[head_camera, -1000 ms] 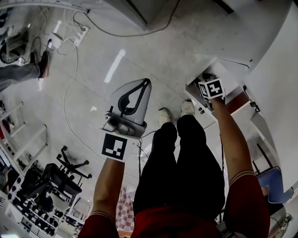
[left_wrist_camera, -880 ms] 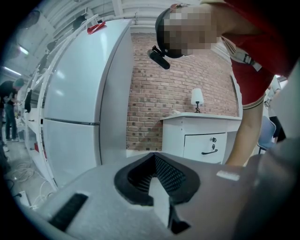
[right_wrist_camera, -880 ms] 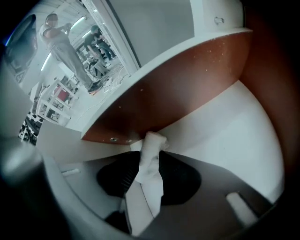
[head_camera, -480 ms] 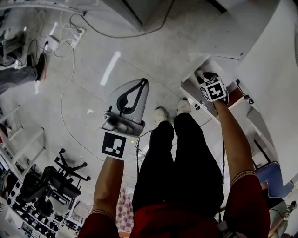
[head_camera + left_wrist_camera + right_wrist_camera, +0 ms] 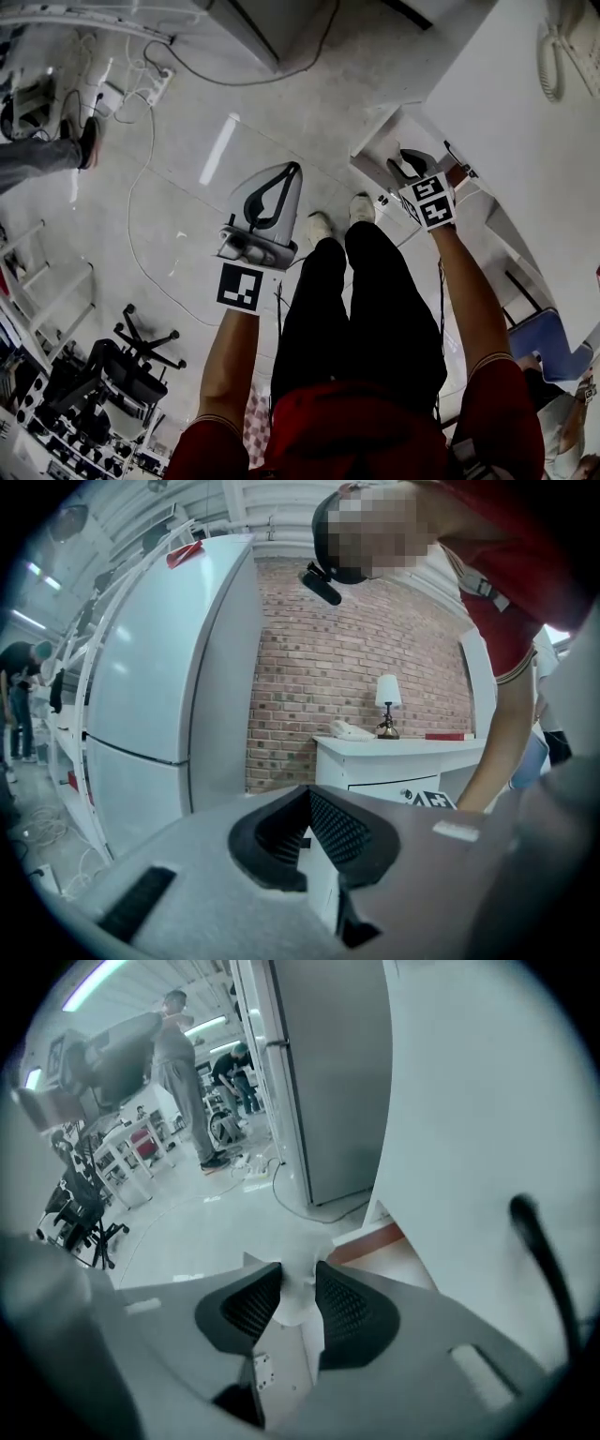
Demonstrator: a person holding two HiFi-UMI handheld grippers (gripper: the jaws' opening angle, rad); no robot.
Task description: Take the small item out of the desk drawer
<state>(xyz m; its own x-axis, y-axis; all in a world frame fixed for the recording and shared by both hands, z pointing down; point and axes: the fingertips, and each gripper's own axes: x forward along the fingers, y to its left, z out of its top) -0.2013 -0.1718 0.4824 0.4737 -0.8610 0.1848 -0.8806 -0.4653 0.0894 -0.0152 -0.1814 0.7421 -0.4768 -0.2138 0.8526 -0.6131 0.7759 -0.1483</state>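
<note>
Drawer (image 5: 373, 142) open, contents unclear | right gripper (image 5: 299, 1267) jaws just closed, clenching small white item (image 5: 292, 1300) | left gripper (image 5: 307, 787) clenched, empty

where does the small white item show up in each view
Head view: upper right, at the right tongs, too small to make out.
Left gripper view: not in it.
Right gripper view: small white item at lower centre, between the tongs, which have just closed on it.
Shared landmark: the white desk, right side in the head and right gripper views, centre right in the left gripper view.
</note>
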